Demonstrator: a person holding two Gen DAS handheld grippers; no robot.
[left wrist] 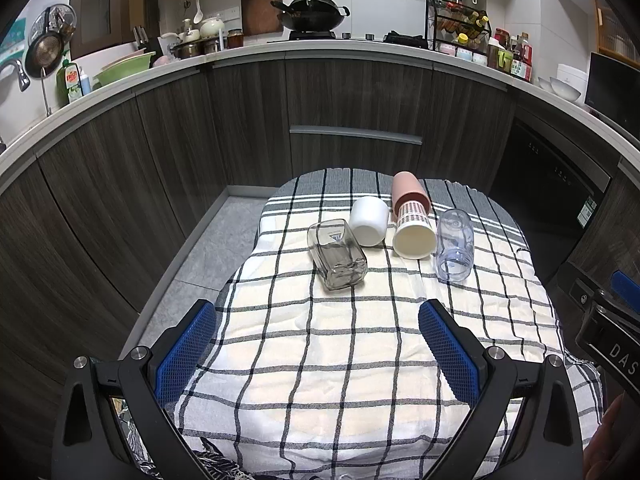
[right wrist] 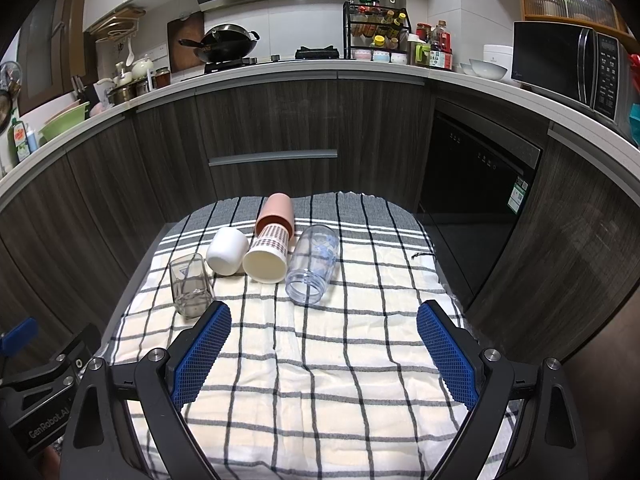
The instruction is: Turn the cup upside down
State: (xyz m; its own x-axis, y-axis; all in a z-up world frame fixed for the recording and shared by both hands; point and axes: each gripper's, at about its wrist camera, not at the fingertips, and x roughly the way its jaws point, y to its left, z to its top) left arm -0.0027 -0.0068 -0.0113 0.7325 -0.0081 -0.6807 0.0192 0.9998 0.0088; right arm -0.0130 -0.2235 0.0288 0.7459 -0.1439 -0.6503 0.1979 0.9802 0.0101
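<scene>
Several cups lie on their sides on a checked cloth (left wrist: 340, 352): a square clear glass (left wrist: 337, 254), a white cup (left wrist: 369, 221), a patterned cream cup (left wrist: 413, 229) with a pink cup (left wrist: 406, 188) behind it, and a clear plastic cup (left wrist: 455, 245). They also show in the right wrist view: glass (right wrist: 190, 285), white cup (right wrist: 227, 251), cream cup (right wrist: 267, 256), pink cup (right wrist: 276, 210), plastic cup (right wrist: 313, 264). My left gripper (left wrist: 318, 316) is open and empty, short of the cups. My right gripper (right wrist: 324, 318) is open and empty, just short of the plastic cup.
The cloth (right wrist: 320, 380) covers a small table that drops off on the left, right and far sides. Dark cabinets (left wrist: 352, 100) stand behind, with a dishwasher (right wrist: 476, 184) at the right. The right gripper's body (left wrist: 608, 320) shows at the left view's right edge.
</scene>
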